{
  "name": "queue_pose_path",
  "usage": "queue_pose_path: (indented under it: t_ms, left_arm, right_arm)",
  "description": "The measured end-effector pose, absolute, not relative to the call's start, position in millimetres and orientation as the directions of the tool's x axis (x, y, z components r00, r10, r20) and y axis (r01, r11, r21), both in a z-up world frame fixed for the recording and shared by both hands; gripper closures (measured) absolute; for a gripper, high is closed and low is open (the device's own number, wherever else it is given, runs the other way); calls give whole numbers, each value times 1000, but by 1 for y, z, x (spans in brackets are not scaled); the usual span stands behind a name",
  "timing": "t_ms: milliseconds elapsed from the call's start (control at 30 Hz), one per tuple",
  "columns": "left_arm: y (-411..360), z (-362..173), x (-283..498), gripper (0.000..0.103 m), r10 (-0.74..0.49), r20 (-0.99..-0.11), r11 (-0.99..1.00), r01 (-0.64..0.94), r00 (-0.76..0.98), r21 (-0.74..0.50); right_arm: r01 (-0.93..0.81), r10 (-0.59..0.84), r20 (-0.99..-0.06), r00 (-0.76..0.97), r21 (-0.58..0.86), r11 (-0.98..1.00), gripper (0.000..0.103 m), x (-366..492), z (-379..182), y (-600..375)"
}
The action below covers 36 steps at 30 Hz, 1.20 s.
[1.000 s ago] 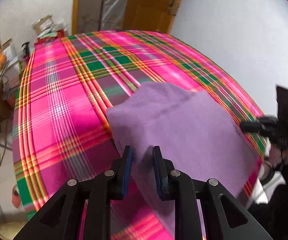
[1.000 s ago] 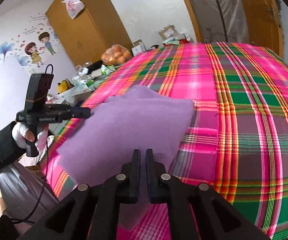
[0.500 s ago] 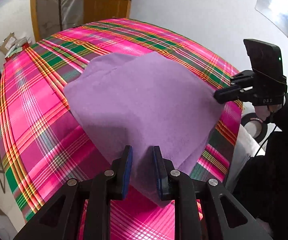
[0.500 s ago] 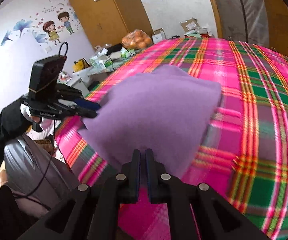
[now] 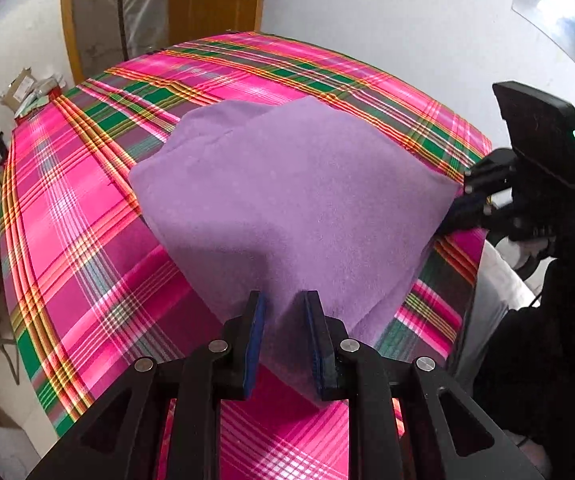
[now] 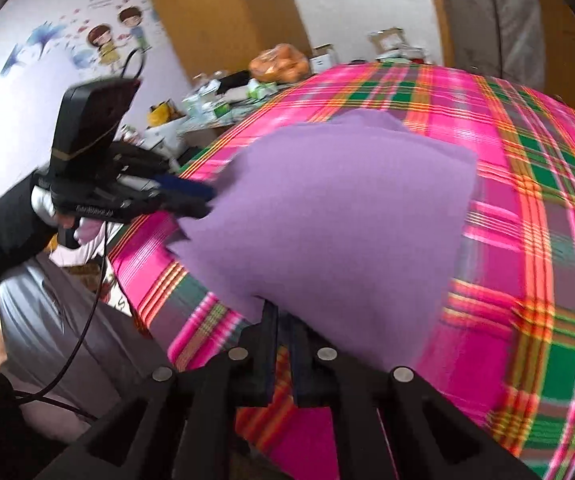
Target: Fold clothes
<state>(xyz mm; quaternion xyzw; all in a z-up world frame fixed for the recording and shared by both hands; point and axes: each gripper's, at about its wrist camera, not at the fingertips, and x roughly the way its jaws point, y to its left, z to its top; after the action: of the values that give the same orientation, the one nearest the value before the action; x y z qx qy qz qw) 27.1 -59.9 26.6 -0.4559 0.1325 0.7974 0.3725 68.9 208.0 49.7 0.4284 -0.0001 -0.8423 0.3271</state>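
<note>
While jaws close, purple cloth (image 6: 343, 216) lies between.

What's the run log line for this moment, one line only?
step: fold purple cloth | left gripper: shut on near corner | right gripper: closing on other corner | cloth: lifted over plaid bedspread

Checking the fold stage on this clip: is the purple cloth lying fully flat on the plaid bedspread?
No: the purple cloth is lifted at two corners, one in the left gripper, one in the right gripper, above the plaid bedspread.
</note>
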Motion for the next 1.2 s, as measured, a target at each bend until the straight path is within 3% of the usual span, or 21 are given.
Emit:
queue_pose_path:
  t_ms: [300,533,1000,1200]
  left_arm:
    - [-58,26,29,81,466,-829,-689,-715,-308,-121]
    - [-59,26,30,81,463,-830,-689,-716,-311,-116]
    - [-60,24,33,82,465,-830,-686,-718,-309,-118]
    - [-60,27,35,82,461,-834,-681,-723,-303,-114]
  right_arm:
    - [478,-345,-830,-438,110,-872,99,85,45,213]
    - [537,-400,-791,-463,109,-837,98,88,62,196]
    - [374,-243,-863,-442,69,-925,102,97,43,220]
    - [422,-346,-817,-461,141,-895,100,105,61,229]
